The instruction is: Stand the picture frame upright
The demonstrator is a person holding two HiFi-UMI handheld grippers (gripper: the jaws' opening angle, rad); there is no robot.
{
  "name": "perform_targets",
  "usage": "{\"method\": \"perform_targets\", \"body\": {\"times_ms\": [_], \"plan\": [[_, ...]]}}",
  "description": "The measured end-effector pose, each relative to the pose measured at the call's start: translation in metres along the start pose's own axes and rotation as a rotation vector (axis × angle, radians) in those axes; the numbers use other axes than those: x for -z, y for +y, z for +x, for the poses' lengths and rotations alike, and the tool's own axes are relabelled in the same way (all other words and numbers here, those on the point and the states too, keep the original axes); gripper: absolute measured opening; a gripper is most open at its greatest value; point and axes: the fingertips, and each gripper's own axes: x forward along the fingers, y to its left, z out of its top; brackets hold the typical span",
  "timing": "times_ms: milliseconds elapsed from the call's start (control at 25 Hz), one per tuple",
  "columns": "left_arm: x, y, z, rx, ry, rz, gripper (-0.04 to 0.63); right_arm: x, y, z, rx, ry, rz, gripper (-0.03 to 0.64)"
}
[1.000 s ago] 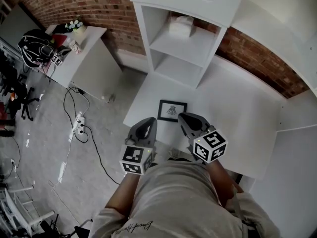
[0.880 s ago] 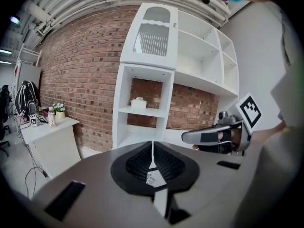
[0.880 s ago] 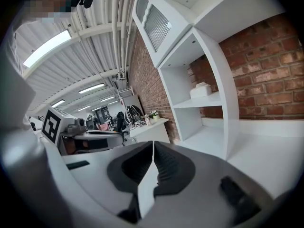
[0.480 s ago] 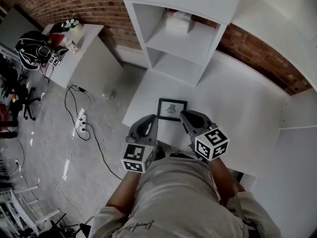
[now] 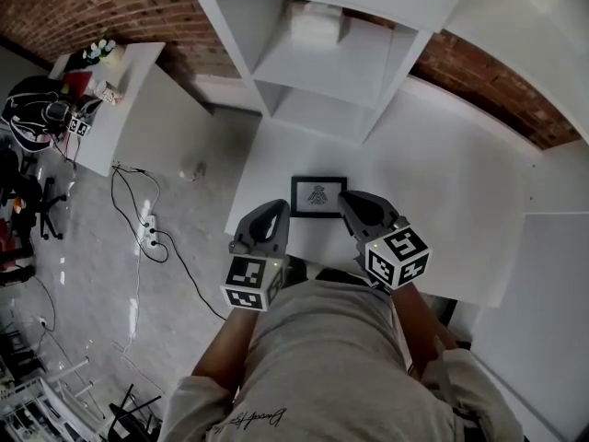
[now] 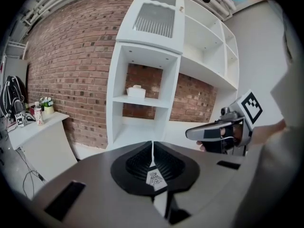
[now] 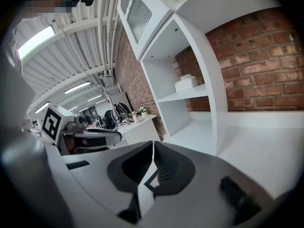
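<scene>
Fingers (image 5: 269, 221) shut, flanking the flat picture frame (image 5: 318, 196)

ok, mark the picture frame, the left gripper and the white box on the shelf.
picture frame (image 5: 318, 196): head view, centre of the print.
left gripper (image 5: 278, 208): head view, tip of its closed fingers.
white box (image 5: 315, 23): head view, its top face.

Nothing can be read for certain: a line of dark cursive script (image 5: 254, 420) crosses the hem of the person's pale grey shirt (image 5: 322, 357), too small to make out.
</scene>
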Motion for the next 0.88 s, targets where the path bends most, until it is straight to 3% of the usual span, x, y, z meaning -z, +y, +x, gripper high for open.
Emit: {"method": "perform_targets", "body": {"times_ms": [240,600,880], "plan": [[0.011,0.009,0.020,0.056,0.062,0.040,0.023,0.017,-0.017,0.011,0.060,0.031,0.052,0.029],[0.040,0.018,0.041,0.122,0.162,0.034,0.023,0.040,-0.047,0.012,0.165,0.065,0.111,0.029],[0.071,0.022,0.057,0.145,0.220,0.003,0.023,0.070,-0.061,0.014,0.199,0.134,0.129,0.029]]}}
